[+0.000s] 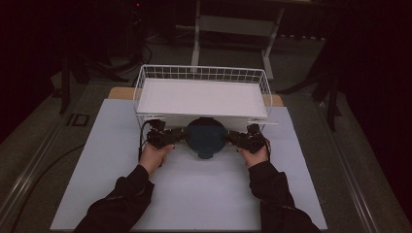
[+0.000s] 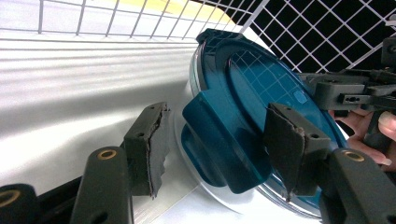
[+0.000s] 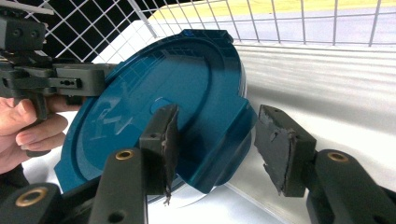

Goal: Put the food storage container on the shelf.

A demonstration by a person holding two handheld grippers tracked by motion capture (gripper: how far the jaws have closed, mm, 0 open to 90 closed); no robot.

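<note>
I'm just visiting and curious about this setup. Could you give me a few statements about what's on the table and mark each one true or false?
1. The round lid is dark teal. True.
2. The wire basket is black. False: it is white.
3. The lid lies flat in the middle of the table. False: it stands on edge, against the basket's front.
4. The left gripper and the right gripper are on opposite sides of the lid. True.
5. The left gripper's jaws are pressed tight together. False: they stand apart around a tab on the lid.
</note>
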